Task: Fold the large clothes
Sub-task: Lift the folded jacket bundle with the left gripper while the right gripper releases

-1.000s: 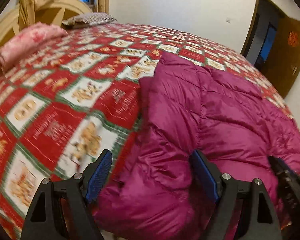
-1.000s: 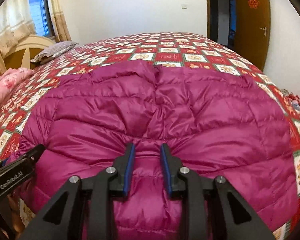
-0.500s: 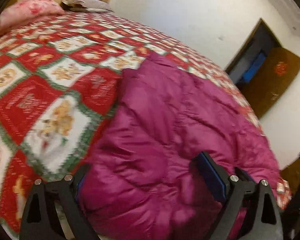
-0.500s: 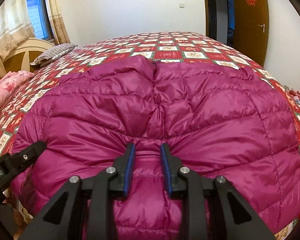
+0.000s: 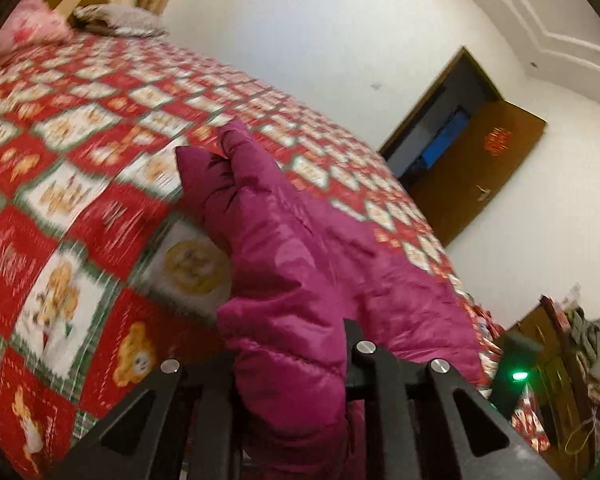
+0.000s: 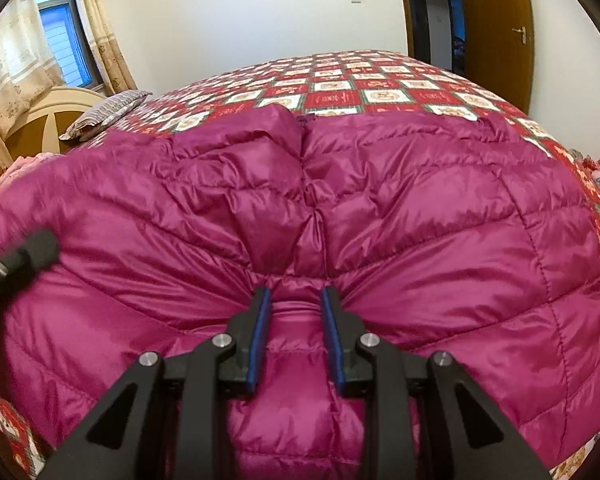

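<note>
a bed under a red, white and green patchwork bedspread [image 6: 380, 92]; at ten o'clock, a striped pillow [image 6: 104, 114] beside a cream headboard [image 6: 40, 120] and curtained window [image 6: 60, 44]; at one o'clock, a brown door [image 6: 496, 20] standing open.

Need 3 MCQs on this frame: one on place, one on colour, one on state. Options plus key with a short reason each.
1. Where does the down jacket lie?
A. on the patterned bedspread
B. on the floor
C. on a chair

2. What colour is the jacket?
A. navy
B. magenta
C. grey

3. What is the state of the right gripper?
A. open and clear of the fabric
B. shut on a bunch of jacket fabric
C. holding a pillow

Key:
1 A, the red-and-white quilt shows around the jacket's edges in both views.
2 B, its quilted shell is magenta all over.
3 B, fabric is pinched and puckered between the blue-lined fingers. The left gripper also has a thick fold of jacket between its fingers.
</note>
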Demonstrator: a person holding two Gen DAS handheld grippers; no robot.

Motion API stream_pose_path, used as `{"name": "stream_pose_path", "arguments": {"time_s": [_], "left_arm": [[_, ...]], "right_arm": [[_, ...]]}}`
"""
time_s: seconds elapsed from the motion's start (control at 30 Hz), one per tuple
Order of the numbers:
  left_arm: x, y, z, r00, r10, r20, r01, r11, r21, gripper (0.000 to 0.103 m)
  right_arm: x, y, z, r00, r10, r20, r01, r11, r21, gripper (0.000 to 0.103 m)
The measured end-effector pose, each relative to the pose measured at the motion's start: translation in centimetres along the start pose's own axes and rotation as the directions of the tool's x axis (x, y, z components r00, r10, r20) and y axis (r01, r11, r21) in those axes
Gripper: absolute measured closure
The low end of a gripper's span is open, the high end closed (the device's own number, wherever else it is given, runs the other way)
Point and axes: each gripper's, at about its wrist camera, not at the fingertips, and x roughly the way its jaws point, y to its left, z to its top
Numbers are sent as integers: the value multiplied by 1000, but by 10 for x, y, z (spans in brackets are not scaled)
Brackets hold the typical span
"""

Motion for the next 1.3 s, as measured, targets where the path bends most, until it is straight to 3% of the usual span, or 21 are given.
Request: {"name": "stream_pose_path", "arguments": {"time_s": [0.2,0.33,0.43,0.67,0.83,1.1,1.3], "left_arm": [[-9,-37,7,998,-59,12,57,990,132,88],[-21,-54,10,996,-83,29,75,971,228,88],[-26,-61,12,996,-76,37,62,957,284,88],[-22,-71,10,997,-44,59,19,929,368,88],[-21,-90,6,997,-44,70,10,902,432,88],[-5,-121,-9,998,-57,38,28,843,537,87],[23,-151,-43,998,-51,-40,65,742,667,87]], "right_arm": [[-1,-1,3,1000,19,-24,-18,999,35,74],[-2,-2,3,992,117,-50,-111,988,110,73],[0,5,2,983,170,-67,-161,979,122,74],[-1,-1,9,977,192,-91,-182,977,109,74],[-19,-13,14,990,132,-58,-128,989,79,74],[-63,-65,25,997,-69,38,66,995,77,74],[-87,-116,24,979,-197,55,188,972,141,73]]}}
